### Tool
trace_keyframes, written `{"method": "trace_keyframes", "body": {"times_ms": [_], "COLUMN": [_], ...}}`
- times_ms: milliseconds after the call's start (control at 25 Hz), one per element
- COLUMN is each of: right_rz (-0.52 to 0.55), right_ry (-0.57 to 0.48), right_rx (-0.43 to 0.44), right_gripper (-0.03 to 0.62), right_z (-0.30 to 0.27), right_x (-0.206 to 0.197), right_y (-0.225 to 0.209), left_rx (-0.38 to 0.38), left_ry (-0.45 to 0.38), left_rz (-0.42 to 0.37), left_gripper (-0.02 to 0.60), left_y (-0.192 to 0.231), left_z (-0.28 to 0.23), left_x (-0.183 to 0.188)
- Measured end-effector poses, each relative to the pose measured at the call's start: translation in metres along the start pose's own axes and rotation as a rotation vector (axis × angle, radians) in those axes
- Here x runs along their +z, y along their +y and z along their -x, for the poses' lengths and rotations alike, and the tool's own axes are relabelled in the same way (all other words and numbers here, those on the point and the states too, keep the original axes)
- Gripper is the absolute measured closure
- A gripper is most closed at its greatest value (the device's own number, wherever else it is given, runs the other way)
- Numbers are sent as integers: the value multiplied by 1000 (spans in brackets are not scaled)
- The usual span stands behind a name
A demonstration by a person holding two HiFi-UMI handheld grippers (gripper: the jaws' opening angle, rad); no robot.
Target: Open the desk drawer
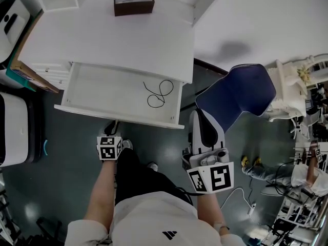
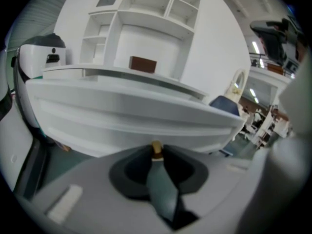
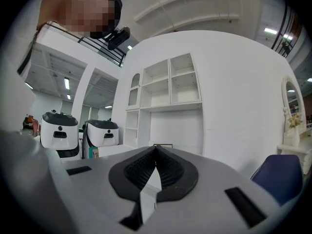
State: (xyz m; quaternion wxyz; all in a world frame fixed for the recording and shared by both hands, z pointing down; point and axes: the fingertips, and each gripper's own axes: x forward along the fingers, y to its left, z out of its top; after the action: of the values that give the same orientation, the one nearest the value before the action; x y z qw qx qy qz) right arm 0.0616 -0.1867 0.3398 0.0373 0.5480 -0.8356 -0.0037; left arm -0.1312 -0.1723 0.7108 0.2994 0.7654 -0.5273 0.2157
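**Drawer out at centre frame, your left gripper on its front**

The desk [image 1: 128, 40] fills the upper head view. The drawer [image 1: 118, 117] juts from it toward you at centre, so the opening looks largely done. Your left gripper [image 2: 156, 155] sits low against the drawer front, where a pull has to come from. Its jaws are clenched on a small brass piece, probably the knob [image 2: 156, 148], though blur leaves that unsure. Your right gripper [image 3: 156, 149] is held clear at lower right, its jaws pressed together on nothing. Only the head view shows the cable [image 1: 159, 93] lying in the drawer. Only the left gripper view shows the knob. The right gripper view looks past the drawer to shelves [image 3: 170, 82].
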Motion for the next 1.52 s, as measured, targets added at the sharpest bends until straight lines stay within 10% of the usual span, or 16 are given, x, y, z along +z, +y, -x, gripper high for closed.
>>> {"method": "trace_keyframes", "body": {"times_ms": [1520], "right_rz": [-32], "right_ry": [-85], "right_rx": [164], "right_gripper": [592], "right_z": [39], "right_x": [20], "right_y": [1], "left_rx": [139], "left_ry": [-556], "left_rz": [-99], "left_gripper": [577], "left_y": [-52], "left_z": [208], "left_x": [167]}}
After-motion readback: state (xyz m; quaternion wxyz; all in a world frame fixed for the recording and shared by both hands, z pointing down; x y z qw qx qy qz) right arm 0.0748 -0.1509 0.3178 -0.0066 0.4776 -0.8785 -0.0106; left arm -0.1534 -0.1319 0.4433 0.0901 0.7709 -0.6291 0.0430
